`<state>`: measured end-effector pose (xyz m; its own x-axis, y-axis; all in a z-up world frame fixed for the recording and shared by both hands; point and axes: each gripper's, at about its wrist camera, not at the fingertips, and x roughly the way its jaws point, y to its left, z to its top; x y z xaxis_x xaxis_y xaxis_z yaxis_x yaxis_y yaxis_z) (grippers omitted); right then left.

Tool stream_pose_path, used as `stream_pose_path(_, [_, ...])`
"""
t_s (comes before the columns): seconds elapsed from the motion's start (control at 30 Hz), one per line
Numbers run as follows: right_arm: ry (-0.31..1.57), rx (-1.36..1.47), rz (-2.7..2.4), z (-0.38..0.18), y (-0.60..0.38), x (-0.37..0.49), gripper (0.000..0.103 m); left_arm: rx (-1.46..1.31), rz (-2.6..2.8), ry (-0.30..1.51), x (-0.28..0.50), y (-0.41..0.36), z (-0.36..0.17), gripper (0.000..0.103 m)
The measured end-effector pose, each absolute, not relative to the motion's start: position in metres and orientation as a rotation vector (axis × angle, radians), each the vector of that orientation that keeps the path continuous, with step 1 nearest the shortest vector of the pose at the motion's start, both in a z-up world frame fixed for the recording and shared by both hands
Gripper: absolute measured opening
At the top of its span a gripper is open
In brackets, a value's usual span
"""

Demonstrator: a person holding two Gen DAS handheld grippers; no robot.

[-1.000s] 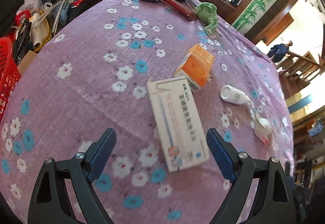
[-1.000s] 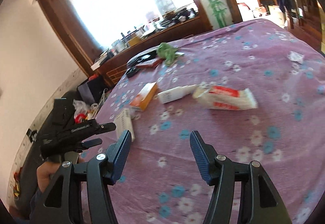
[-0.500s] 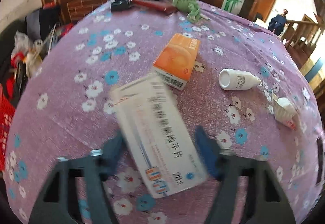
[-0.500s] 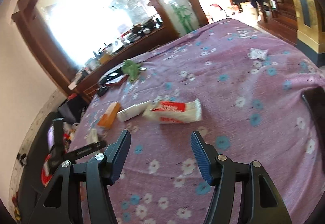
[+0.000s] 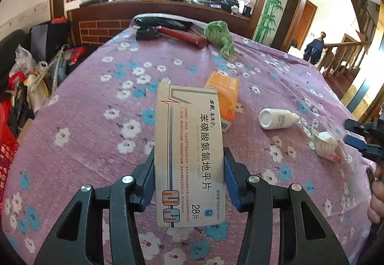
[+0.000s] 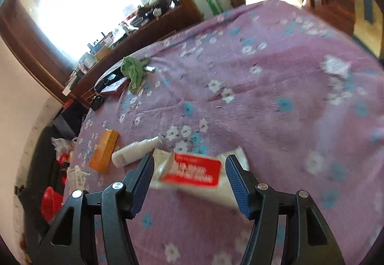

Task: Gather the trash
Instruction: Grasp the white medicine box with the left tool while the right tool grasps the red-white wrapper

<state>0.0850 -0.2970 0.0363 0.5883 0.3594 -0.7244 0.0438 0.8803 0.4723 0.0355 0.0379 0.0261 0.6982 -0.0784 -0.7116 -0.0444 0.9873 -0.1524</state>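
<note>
My left wrist camera sits just behind its gripper's fingers [image 5: 151,176], low and close over the purple flowered cloth [image 5: 84,121], angled downward toward the wooden counter [image 5: 163,13] at the top of the frame. The white medicine box [image 5: 189,157] fills the centre, very near the lens.

My right wrist camera looks from another side, also tilted down and close to the cloth [image 6: 264,97], with the counter in the upper left.

Both views share the orange box [image 5: 225,94] [image 6: 103,151], white bottle [image 5: 278,118] [image 6: 135,152], green rag [image 5: 219,35] [image 6: 133,70] and red-labelled packet [image 5: 327,146] [image 6: 192,169].
</note>
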Motion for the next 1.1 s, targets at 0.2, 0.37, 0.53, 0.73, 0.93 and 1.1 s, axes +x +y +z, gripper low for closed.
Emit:
stream_pose_path(0.2, [1.010, 0.496, 0.203, 0.016, -0.290, 0.085, 0.068, -0.161, -0.018, 0.805, 0.037, 0.039, 0.025, 0.049])
stream_pose_path(0.37, [1.103, 0.571, 0.417, 0.017, -0.255, 0.042, 0.068, -0.160, -0.012, 0.802, 0.037, 0.039, 0.025, 0.049])
stream_pose_path(0.53, [1.026, 0.422, 0.467, 0.046, -0.233, 0.021, 0.074, -0.158, -0.006, 0.792, 0.035, 0.039, 0.025, 0.049])
stream_pose_path(0.73, [0.975, 0.128, 0.411, 0.040, -0.207, 0.033, 0.079, -0.156, -0.012, 0.792, 0.035, 0.039, 0.025, 0.049])
stream_pose_path(0.93, [1.014, -0.066, 0.371, 0.014, -0.191, 0.037, 0.047, -0.144, -0.019, 0.777, 0.030, 0.036, 0.029, 0.049])
stream_pose_path(1.1, [0.969, -0.052, 0.342, 0.028, -0.183, 0.029, 0.044, -0.135, -0.017, 0.759, 0.026, 0.035, 0.032, 0.049])
